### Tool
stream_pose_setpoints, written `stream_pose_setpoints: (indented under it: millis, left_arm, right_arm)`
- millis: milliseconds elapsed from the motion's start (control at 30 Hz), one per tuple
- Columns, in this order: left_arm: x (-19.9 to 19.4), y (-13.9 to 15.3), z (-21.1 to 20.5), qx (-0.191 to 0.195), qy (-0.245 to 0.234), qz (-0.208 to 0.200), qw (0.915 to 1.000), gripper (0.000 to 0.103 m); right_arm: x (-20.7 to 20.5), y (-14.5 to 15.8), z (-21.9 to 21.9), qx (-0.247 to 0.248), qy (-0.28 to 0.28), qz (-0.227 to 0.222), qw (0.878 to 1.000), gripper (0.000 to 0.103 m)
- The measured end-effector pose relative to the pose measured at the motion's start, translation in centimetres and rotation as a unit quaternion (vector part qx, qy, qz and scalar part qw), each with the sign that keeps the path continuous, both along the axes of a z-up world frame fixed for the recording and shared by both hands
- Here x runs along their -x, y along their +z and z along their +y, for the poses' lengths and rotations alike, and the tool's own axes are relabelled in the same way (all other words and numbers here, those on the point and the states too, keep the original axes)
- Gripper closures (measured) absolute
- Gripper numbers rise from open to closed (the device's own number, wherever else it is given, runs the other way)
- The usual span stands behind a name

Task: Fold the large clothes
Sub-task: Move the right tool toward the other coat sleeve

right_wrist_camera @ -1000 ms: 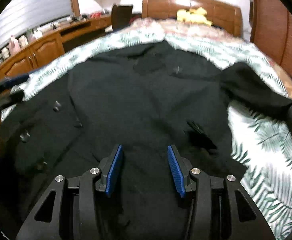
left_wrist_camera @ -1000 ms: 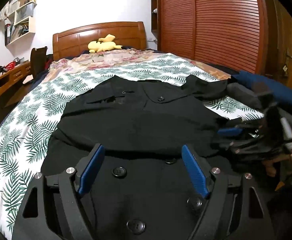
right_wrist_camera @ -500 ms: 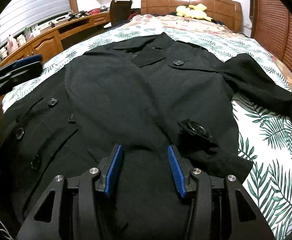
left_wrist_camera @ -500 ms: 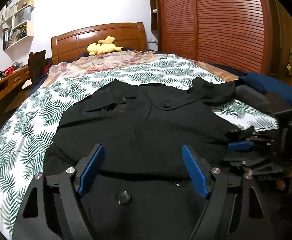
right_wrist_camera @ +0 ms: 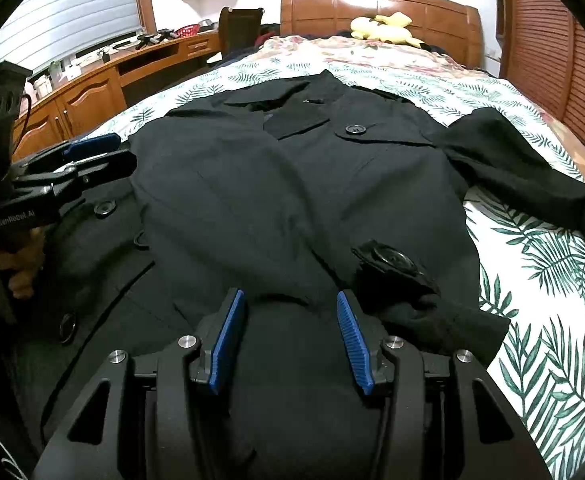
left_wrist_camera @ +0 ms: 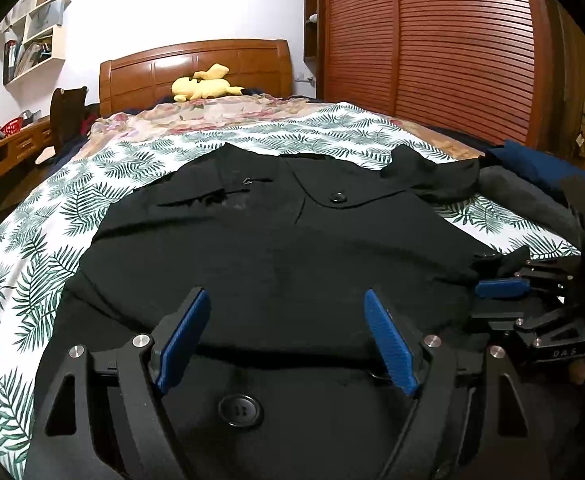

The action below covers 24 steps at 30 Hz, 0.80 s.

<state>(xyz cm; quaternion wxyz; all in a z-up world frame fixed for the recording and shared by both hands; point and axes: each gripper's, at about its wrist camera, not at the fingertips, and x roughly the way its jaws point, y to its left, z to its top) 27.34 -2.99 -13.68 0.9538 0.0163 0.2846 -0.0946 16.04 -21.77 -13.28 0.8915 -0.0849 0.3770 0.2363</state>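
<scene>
**Black coat on bed**

Black coat (left_wrist_camera: 276,240) lies flat on leaf-print bedspread (left_wrist_camera: 32,264). Left gripper (left_wrist_camera: 284,304) over its hem, jaws wide apart, empty. Right gripper (left_wrist_camera: 500,288) at coat's right edge. Yellow plush toy (left_wrist_camera: 202,86) by headboard (left_wrist_camera: 196,68).

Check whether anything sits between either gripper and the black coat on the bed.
Nothing visible does. The left gripper hangs open right over the black coat, with only coat fabric between its fingers. The right gripper is also open, directly above the coat's lower part. The yellow plush toy lies far off at the headboard.
</scene>
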Motion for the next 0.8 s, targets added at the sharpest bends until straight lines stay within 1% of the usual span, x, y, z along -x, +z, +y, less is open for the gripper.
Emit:
stream_pose_setpoints:
  millis: [200,267,400,500,533,567,700,800]
  left_arm:
    - [0.1,-0.1,0.2,0.008,-0.006,-0.001,0.9999,0.023]
    - [0.0,-0.2,0.3,0.009,-0.007,0.004,0.9999,0.023]
    - [0.0,-0.2,0.2,0.01,-0.011,0.002,0.9999,0.023]
    - [0.1,-0.1,0.0,0.007,-0.014,-0.001,0.9999,0.023]
    - [0.2,-0.1,-0.1,0.006,-0.015,-0.001,0.9999,0.023]
    - [0.2,-0.1,-0.1,0.006,-0.016,-0.002,0.9998,0.023]
    - [0.4,0.0,-0.1,0.007,-0.019,-0.004,0.9998,0.023]
    - [0.4,0.1,-0.1,0.008,-0.02,-0.005,0.9998,0.023]
  right_arm:
    - [0.5,0.8,-0.4,0.003,-0.01,-0.003,1.0,0.053]
    - [0.5,1.7,-0.7,0.003,-0.017,-0.005,1.0,0.053]
    - [-0.2,4.3,-2.2,-0.004,-0.042,-0.023,0.999,0.053]
    - [-1.8,5.7,-3.6,0.011,-0.076,-0.036,0.996,0.053]
    - [-2.7,6.0,-4.2,0.017,-0.089,-0.037,0.995,0.052]
    - [-3.5,6.1,-4.7,0.023,-0.099,-0.036,0.994,0.048]
    - [-7.3,5.5,-7.2,0.04,-0.147,-0.024,0.988,0.047]
    - [-9.9,4.7,-9.3,0.027,-0.188,-0.006,0.982,0.047]
